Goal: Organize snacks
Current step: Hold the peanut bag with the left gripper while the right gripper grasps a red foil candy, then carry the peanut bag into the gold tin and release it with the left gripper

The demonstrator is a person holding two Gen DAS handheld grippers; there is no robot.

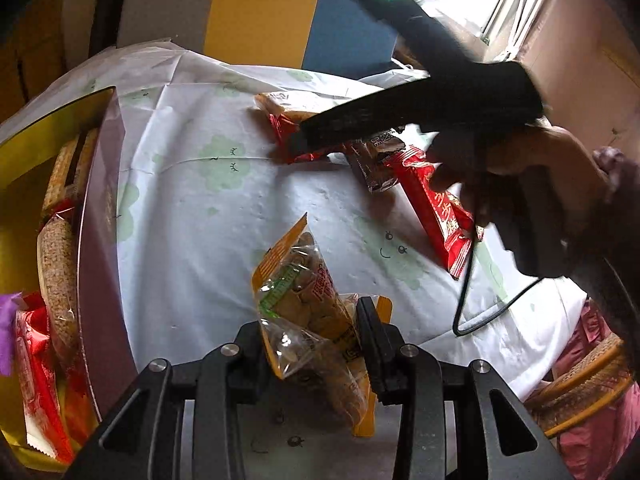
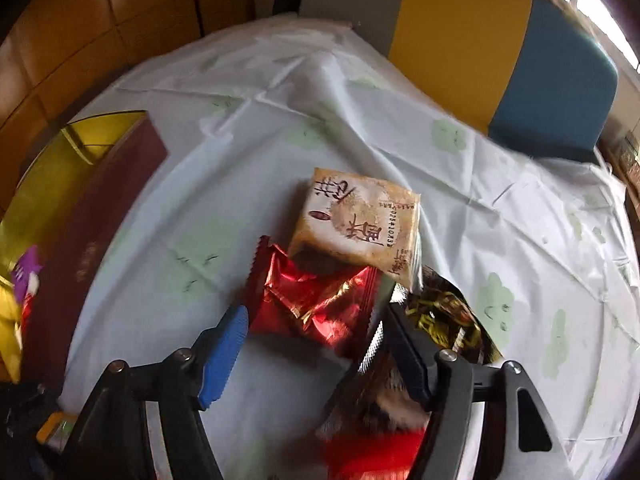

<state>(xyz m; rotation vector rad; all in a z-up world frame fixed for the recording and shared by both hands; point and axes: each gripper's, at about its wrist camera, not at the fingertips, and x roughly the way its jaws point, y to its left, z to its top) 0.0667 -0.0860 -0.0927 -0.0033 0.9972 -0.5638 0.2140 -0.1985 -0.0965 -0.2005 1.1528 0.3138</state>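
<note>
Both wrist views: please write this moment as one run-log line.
left hand-held gripper: shut on clear biscuit packet | right hand-held gripper: open over red foil packet | box: partly filled

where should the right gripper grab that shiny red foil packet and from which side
Grip the red foil packet across its crinkled middle, coming straight in from the near edge where the right gripper sits open. Its far end is tucked under the beige packet, and a dark wrapper crowds its right side, so the near and left edges look freest.

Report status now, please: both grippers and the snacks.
Left gripper shut on clear orange packet. Right gripper open over red foil packet. Box unobstructed.
</note>
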